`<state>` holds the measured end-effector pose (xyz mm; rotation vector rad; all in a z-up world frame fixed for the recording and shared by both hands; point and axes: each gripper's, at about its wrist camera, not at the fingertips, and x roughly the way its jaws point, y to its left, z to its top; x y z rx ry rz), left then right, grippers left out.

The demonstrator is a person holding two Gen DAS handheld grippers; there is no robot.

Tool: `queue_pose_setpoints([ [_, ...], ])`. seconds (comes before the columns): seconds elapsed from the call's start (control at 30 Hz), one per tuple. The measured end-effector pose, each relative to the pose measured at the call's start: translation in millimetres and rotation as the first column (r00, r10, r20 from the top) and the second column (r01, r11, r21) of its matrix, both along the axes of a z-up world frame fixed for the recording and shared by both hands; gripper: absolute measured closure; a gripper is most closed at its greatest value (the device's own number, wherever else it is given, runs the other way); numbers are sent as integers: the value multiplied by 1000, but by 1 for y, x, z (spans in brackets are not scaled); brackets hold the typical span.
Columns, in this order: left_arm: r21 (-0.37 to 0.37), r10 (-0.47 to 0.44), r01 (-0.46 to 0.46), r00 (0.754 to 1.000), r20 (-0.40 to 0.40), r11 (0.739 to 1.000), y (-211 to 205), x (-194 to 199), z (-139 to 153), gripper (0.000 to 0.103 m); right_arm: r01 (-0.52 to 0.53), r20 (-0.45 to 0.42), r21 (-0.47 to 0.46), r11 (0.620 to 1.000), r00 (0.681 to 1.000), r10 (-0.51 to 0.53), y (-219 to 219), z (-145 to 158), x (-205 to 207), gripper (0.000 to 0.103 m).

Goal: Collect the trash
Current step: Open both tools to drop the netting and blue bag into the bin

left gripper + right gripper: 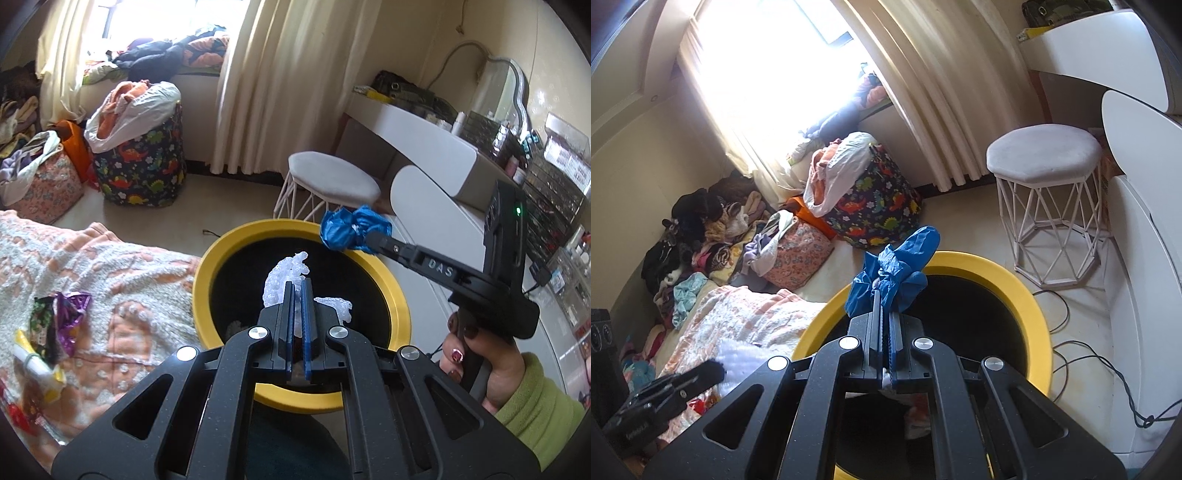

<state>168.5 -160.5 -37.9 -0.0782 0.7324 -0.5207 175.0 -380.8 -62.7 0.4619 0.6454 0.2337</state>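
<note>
The person is holding both grippers over the yellow-rimmed trash bin (400, 295), and each one is carrying a piece of trash. The left gripper (298, 291) is pressing its fingers together on a crumpled white foam-like piece (284, 275), and this piece is hanging right above the black opening, inside the yellow ring as the left wrist view shows it. It seems to me that opening these fingers is enough to drop it straight in.

The right gripper (882, 299) is clamping its fingers on a crumpled blue glove or bag (897, 269); which of the two I cannot tell. Here the relation is less sure. In the left wrist view the blue bundle (352, 229) is sitting over the far rim of the bin, not clearly over the hole. In the right wrist view it is lying across the near-left part of the rim (1039, 325), with its loose end pointing away from the fingers toward the floor. So I judge the right hand needs to come a little more toward the middle of the bin before it is letting go, otherwise the bundle could catch on the rim or fall outside.

More wrappers (55, 325) are lying on the bed blanket (122, 266), to the left of the bin, nearer to the left gripper.
</note>
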Motion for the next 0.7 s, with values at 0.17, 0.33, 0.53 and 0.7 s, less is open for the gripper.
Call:
queue_pose_setpoints([
  [0.17, 16, -22, 23, 999, -24, 1000, -9, -1, -11, 102, 4, -27, -5, 1000, 1000, -4, -2, -8, 4, 101],
  [0.33, 30, -38, 39, 998, -51, 999, -16, 0, -22, 102, -4, -68, -4, 1000, 998, 3, -3, -18, 9, 101],
  [0.53, 31, -40, 43, 995, -92, 999, -20, 4, -36, 102, -14, -116, 2, 1000, 993, 14, -3, -28, 16, 101],
  [0.7, 47, -47, 52, 993, -106, 998, -25, 9, -44, 102, -21, -131, 3, 1000, 991, 21, -2, -31, 19, 100],
])
